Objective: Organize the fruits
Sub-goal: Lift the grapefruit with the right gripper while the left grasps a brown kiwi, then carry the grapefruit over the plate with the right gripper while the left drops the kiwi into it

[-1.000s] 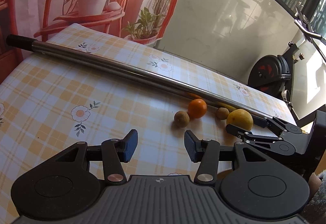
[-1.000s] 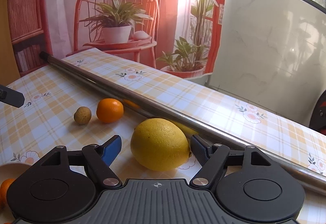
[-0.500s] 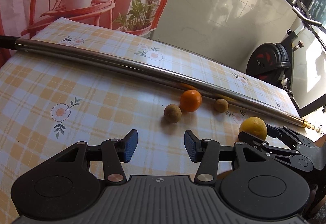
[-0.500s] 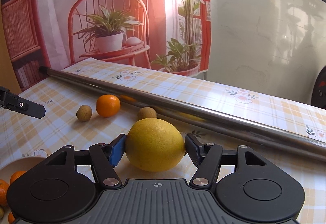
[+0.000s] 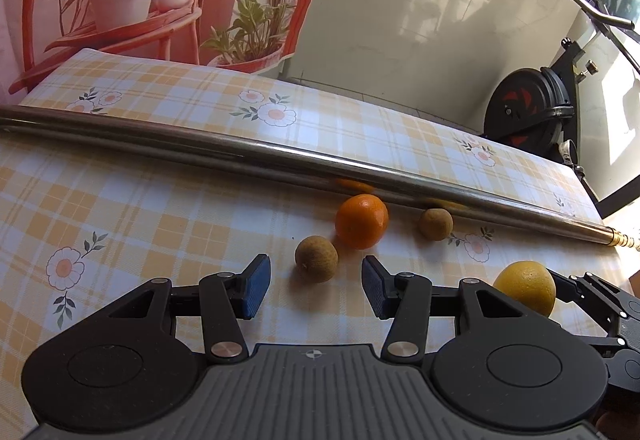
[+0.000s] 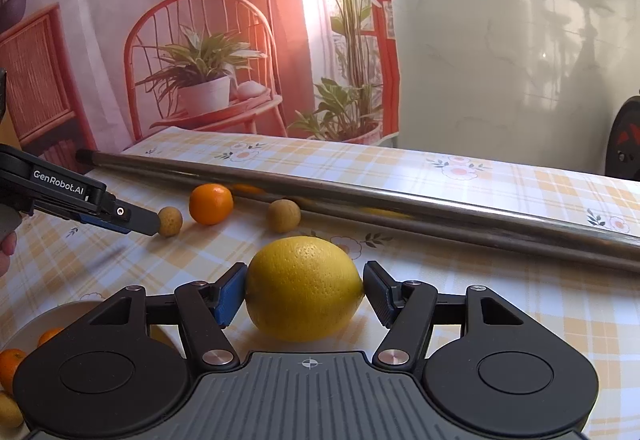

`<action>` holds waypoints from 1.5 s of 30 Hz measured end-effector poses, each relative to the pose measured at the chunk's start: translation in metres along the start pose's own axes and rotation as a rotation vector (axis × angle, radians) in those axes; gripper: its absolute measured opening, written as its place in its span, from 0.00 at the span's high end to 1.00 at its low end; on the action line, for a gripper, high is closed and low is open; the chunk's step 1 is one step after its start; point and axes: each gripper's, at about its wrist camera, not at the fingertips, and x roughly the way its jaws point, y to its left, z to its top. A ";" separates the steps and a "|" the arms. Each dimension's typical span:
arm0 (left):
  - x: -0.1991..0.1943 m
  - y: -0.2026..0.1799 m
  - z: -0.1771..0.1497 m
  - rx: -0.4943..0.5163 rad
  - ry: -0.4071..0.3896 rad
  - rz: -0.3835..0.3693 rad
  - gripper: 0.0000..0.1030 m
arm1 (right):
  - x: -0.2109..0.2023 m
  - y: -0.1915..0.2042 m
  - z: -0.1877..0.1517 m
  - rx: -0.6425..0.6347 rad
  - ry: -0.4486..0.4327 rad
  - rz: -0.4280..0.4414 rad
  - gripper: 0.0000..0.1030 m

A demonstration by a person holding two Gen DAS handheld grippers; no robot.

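Observation:
My right gripper (image 6: 304,290) is shut on a big yellow lemon (image 6: 304,288) and holds it just above the checked tablecloth; the lemon also shows in the left wrist view (image 5: 525,286). My left gripper (image 5: 316,290) is open, its fingers either side of a small brown longan (image 5: 316,258) that lies just ahead of the tips. Behind it lie an orange tangerine (image 5: 361,221) and a second longan (image 5: 435,224). The right wrist view shows the same tangerine (image 6: 211,204) and longans (image 6: 283,215).
A long steel pole (image 5: 280,156) lies across the table behind the fruit. A white bowl (image 6: 60,316) holding tangerines sits at the lower left of the right wrist view. An exercise bike (image 5: 532,108) stands past the table's far right edge.
My right gripper closed on the lemon and drew it back from the pole. My left gripper moved forward and right toward the near longan, staying open.

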 end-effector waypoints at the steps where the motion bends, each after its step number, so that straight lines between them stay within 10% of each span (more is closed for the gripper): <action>1: 0.003 -0.001 0.001 0.004 0.001 0.008 0.49 | 0.000 0.001 0.000 -0.004 0.000 -0.002 0.42; 13: 0.018 -0.008 0.005 0.048 -0.009 0.018 0.74 | 0.000 0.000 -0.001 -0.003 -0.004 -0.001 0.42; 45: -0.084 -0.015 -0.058 0.066 -0.063 -0.108 0.74 | 0.001 -0.007 -0.002 0.044 0.010 -0.007 0.44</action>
